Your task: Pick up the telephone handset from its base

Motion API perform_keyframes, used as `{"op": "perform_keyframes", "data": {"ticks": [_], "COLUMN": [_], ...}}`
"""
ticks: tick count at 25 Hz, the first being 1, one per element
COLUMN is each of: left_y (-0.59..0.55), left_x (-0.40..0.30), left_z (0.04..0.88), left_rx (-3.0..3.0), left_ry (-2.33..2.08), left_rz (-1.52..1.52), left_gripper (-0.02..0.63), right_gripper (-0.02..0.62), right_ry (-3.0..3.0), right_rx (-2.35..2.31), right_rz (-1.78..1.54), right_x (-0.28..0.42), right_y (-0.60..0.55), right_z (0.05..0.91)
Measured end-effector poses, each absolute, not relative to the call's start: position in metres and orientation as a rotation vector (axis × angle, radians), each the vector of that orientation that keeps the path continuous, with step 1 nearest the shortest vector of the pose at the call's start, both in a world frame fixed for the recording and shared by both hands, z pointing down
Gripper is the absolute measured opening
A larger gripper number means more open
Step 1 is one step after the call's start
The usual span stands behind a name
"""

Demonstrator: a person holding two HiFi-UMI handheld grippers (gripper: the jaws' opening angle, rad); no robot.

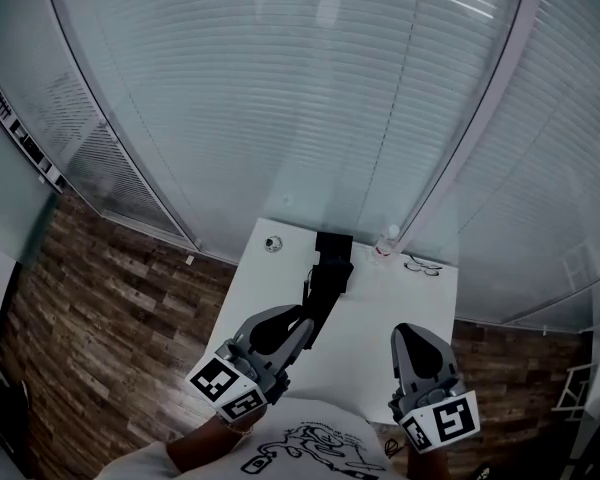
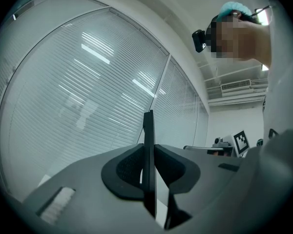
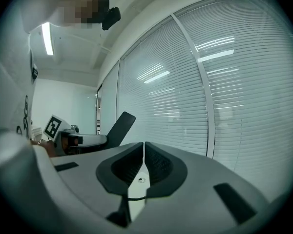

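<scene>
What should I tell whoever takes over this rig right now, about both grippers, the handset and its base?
Left gripper: shut on the black telephone handset, which sits edge-on between the jaws and is tilted up over the white table.
Right gripper: jaws together, empty, hovering over the table's right side.
Base: at the table's far edge, near a clear bottle.
Done: handset gripped and apparently lifted off the base.
Left: check that its far end is clear of the base; otherwise the pick-up looks complete.
</scene>
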State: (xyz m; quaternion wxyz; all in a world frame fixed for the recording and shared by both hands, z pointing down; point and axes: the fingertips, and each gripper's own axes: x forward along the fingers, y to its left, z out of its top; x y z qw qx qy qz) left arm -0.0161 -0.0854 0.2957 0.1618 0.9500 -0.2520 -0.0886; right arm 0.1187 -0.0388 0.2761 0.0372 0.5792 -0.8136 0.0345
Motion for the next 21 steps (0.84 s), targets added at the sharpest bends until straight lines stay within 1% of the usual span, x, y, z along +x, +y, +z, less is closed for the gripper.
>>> {"op": "perform_keyframes", "data": {"ticks": [21], "left_y": [-0.091], "left_x": [-0.004], "left_z": [0.304], "left_rx": [2.689], "left_ry": [-0.718], "left_rz": [-0.243], "left_gripper": [0.063], "right_gripper": [0.011], "right_ry": [-2.496], "right_rx": [1.786], "right_rz": [0.134], "right_x": [0.133], "right_y": [-0.047], "right_z": [0.286]}}
